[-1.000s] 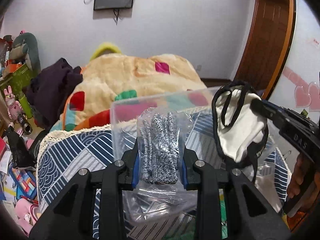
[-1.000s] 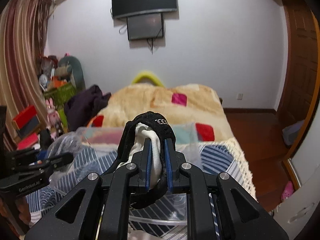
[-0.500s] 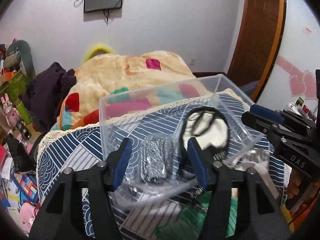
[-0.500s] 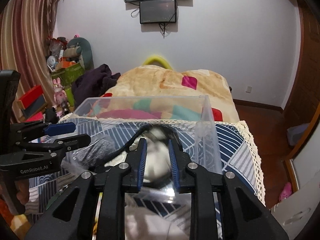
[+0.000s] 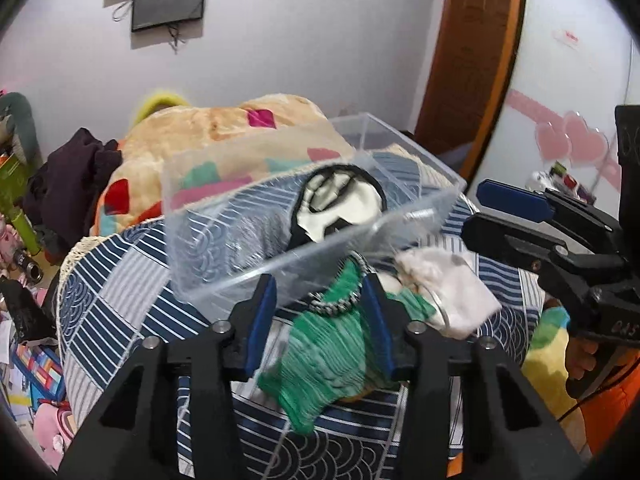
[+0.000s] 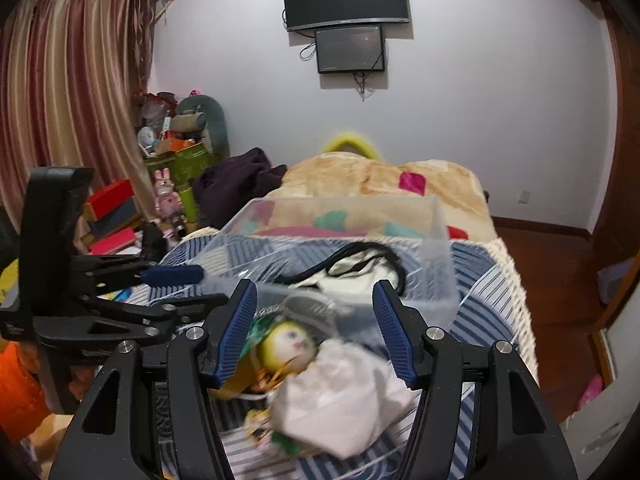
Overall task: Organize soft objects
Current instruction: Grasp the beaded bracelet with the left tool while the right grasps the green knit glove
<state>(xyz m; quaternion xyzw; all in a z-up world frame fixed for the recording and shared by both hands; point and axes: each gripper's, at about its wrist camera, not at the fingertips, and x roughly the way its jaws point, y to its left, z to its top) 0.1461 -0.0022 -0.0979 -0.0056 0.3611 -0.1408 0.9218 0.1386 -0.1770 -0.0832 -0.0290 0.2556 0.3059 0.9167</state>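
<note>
A clear plastic box (image 5: 240,276) (image 6: 444,248) sits on the blue striped bedspread. Inside lie a white and black cloth item (image 5: 340,208) (image 6: 360,268) and a bagged grey knit item (image 5: 256,236). My left gripper (image 5: 318,320) is open just above a green knit item (image 5: 332,356) in front of the box. My right gripper (image 6: 316,328) is open above a white cloth (image 6: 344,404) (image 5: 448,292) and a small yellow-headed doll (image 6: 286,346). The right gripper also shows in the left wrist view (image 5: 504,216), and the left gripper in the right wrist view (image 6: 180,288).
A cream blanket (image 6: 380,184) with coloured patches covers the bed beyond the box. A dark garment (image 6: 236,184) lies at its left. Boxes and toys (image 6: 172,168) crowd the left side by the curtain. A wooden floor (image 6: 552,264) lies to the right.
Both grippers opened and let their items drop into the box, then drew back toward the near pile. The left now hovers over the green knit, the right over the white cloth and doll.
</note>
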